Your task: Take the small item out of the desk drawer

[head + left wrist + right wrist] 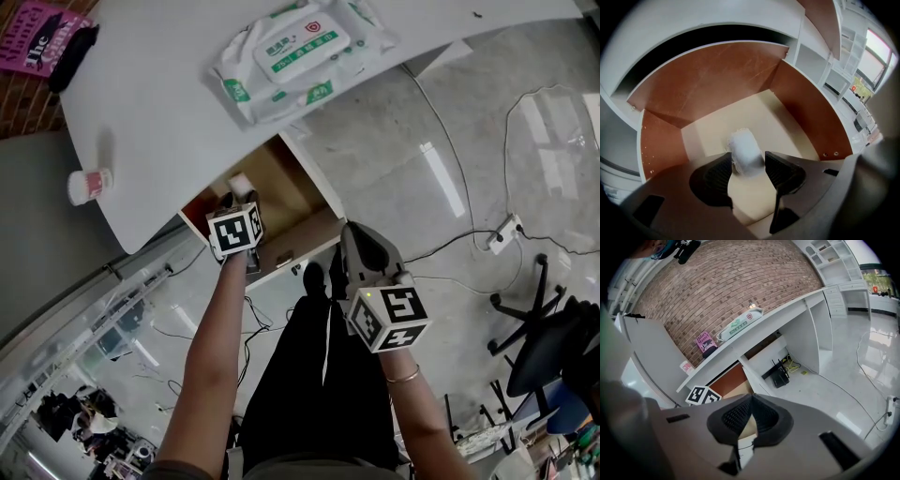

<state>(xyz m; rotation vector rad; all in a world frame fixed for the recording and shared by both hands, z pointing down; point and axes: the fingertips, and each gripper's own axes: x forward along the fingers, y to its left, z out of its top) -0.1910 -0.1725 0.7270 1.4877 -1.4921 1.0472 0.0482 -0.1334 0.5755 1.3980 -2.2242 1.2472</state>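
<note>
Right claw (pixel 751 417), pinched together and empty, is hanging outside the drawer (pixel 717 79). Left claw (pixel 749 163) is reaching inside the drawer, jaws narrowed onto the near end of the white item (pixel 745 149), whose long axis is pointing straight away from the claw.

The drawer (pixel 717 75) can be reached freely from above; its rear is covered by the desktop (pixel 169 122), and room inside is taken by a white roll (pixel 745 151).
</note>
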